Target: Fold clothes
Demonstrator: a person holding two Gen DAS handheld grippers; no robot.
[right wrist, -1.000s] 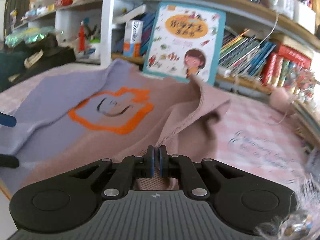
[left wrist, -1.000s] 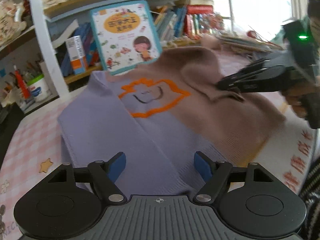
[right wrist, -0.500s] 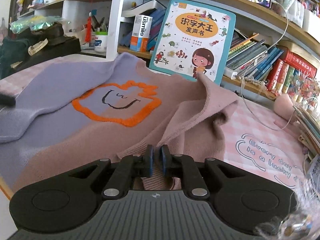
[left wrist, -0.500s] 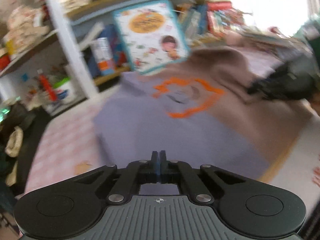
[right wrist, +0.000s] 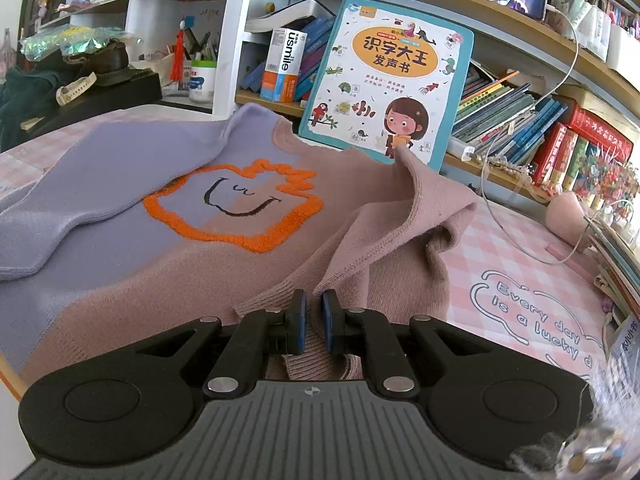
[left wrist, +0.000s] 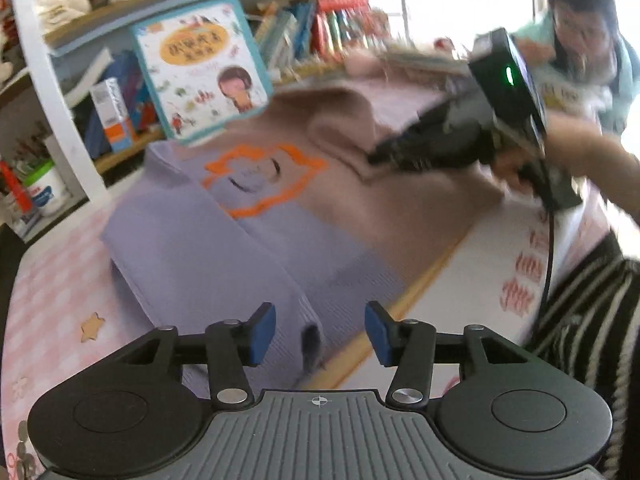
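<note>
Lying spread across the pink checked table (right wrist: pixel 500 248), the sweater (right wrist: pixel 132 280) is half lilac and half dusty pink, with an orange-outlined smiling patch (right wrist: pixel 236 204) on its chest. Its lilac side reaches toward the table's left edge and its hem runs along the near edge. The lilac sleeve (left wrist: pixel 208 264) is already laid in over the body, its cuff sitting close to the hem. The pink sleeve (right wrist: pixel 384 232) is raised off the body in a loose ridge.

Sleeve folding looks to be the step in hand, with the pink side the one not yet down. The right gripper (right wrist: pixel 314 322) has its jaws pinched almost together on the ribbed pink cuff. The left gripper (left wrist: pixel 320 334) hovers over the lilac cuff near the hem, its jaws opening at a middling width; cloth lies beneath them, but the pads do not press on it.

The next move probably calls for carrying the pink cuff across the chest and setting it flat so both sleeves mirror one another, then letting go. After that, both grippers would need the hem corners for the fold upward.

A picture book (right wrist: pixel 384 76) leans against the bookshelf (right wrist: pixel 532 116) at the table's far edge, just beside the collar.
</note>
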